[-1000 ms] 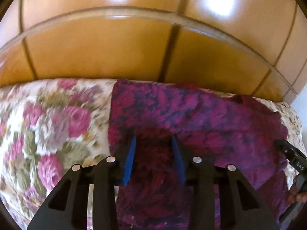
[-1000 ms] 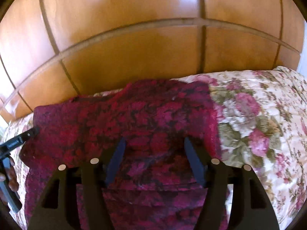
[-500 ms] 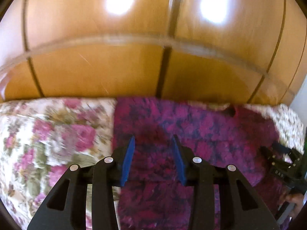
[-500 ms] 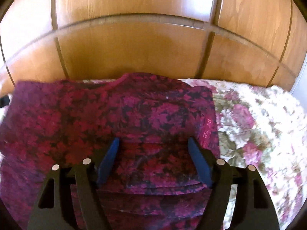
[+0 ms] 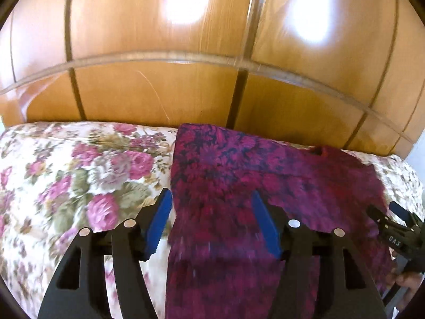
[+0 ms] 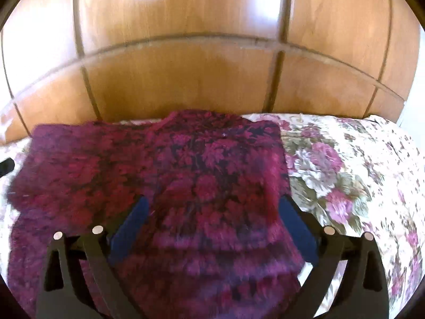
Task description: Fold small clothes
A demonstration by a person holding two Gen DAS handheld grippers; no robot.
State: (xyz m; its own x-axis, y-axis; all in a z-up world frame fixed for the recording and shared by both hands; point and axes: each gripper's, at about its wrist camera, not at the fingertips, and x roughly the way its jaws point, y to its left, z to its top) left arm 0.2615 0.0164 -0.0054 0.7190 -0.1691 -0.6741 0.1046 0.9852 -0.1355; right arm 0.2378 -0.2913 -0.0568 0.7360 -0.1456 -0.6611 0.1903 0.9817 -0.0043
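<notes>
Both jaws wide, empty: left gripper, right gripper. Garment flat on bed, between and beyond jaws. Risk: snagging bedspread, bunching fuzzy knit.

Floral bedspread on bed w/ magenta garment lying flat atop.

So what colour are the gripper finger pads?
Blue pads on the black left gripper, clearest in the left wrist view.
</notes>
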